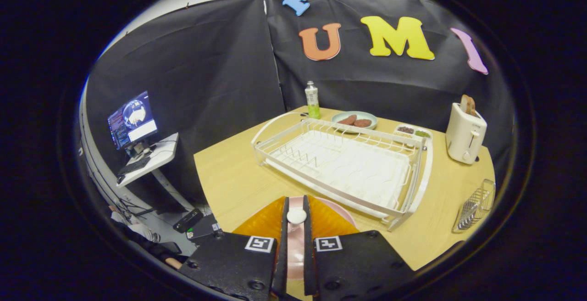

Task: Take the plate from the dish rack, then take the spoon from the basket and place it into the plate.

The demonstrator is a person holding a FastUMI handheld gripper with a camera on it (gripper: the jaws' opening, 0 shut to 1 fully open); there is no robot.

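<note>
The gripper [296,227] is closed on the rim of a round pink plate [341,214], both fingers pressing its thin edge, which runs up the narrow gap between them. The plate's pink surface curves out past the fingers, lying low over the light wooden counter [229,181]. The gripper points forward and level across the counter. Just beyond it stands the white wire dish rack [341,163] on its tray. A small metal wire basket [474,207] sits well apart near the counter's edge. Farther back are a cream toaster [464,138], a green-filled bottle [312,100] and a pale plate with brown food [354,120].
</note>
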